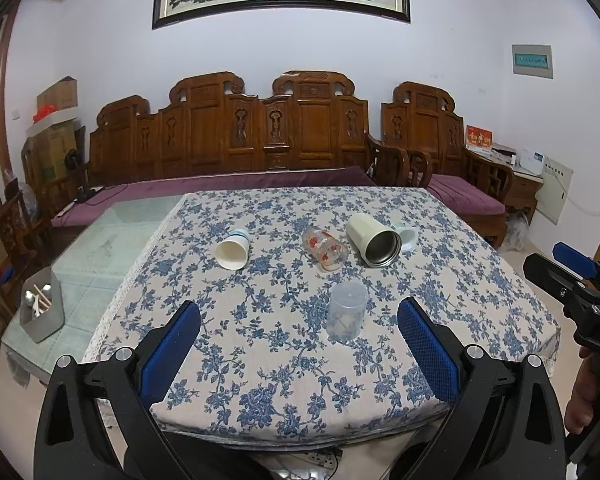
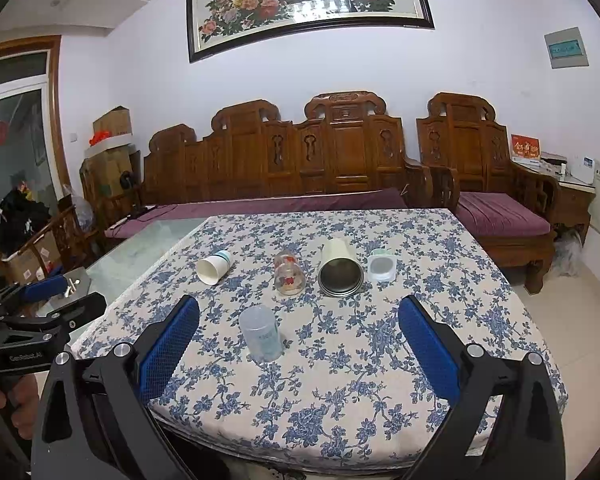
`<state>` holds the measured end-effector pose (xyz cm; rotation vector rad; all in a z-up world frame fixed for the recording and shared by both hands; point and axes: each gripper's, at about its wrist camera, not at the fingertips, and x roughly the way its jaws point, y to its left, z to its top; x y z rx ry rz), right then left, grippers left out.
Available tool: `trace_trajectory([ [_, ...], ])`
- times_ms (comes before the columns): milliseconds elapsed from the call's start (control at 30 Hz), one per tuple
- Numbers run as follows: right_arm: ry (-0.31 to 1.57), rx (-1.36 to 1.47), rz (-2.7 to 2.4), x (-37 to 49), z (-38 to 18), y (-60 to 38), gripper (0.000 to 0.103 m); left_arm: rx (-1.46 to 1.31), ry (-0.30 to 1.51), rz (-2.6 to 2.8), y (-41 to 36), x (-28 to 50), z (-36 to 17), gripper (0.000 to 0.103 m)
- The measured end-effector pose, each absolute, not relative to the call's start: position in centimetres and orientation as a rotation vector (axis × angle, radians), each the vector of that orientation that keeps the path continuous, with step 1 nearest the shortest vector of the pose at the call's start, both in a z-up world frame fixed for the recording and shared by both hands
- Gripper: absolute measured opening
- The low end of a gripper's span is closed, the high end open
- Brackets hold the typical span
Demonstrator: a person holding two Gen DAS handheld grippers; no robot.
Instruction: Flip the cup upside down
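A clear plastic cup (image 1: 347, 311) stands mouth down on the blue floral tablecloth (image 1: 260, 360); it also shows in the right wrist view (image 2: 261, 333). Behind it lie on their sides a white paper cup (image 1: 233, 249) (image 2: 214, 267), a glass with red flowers (image 1: 325, 249) (image 2: 288, 273) and a cream steel tumbler (image 1: 374, 240) (image 2: 340, 270). A small white cup (image 1: 406, 237) (image 2: 381, 266) lies to the tumbler's right. My left gripper (image 1: 299, 340) is open and empty near the table's front edge. My right gripper (image 2: 299, 338) is open and empty too, and also shows in the left wrist view (image 1: 572, 268).
A grey utensil holder (image 1: 42, 310) stands on the bare glass tabletop (image 1: 112, 236) at the left. A carved wooden sofa (image 1: 260, 140) with purple cushions runs behind the table. Cardboard boxes (image 1: 56, 96) are stacked at the far left.
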<state>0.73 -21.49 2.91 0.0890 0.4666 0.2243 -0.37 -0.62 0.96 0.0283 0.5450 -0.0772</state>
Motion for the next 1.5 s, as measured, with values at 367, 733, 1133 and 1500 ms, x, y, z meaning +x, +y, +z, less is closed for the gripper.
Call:
trace_trajectory([
  [367, 0.469, 0.093, 0.224, 0.71, 2.82, -21.34, 0.1, 0.029, 0.544, -0.076, -0.63, -0.38, 1.04, 0.095],
  [733, 0.468, 0.092, 0.223, 0.71, 2.79, -21.35, 0.1, 0.029, 0.543, -0.075, -0.69, -0.42, 1.11, 0.095],
  [1133, 0.468, 0.094, 0.217, 0.73, 2.51, -21.42, 0.1, 0.028, 0.537, -0.075, -0.97, -0.53, 1.61, 0.095],
  [1500, 0.468, 0.094, 0.216, 0.74, 2.5, -21.42, 0.1, 0.028, 0.534, -0.075, -1.13, -0.5, 1.81, 0.095],
])
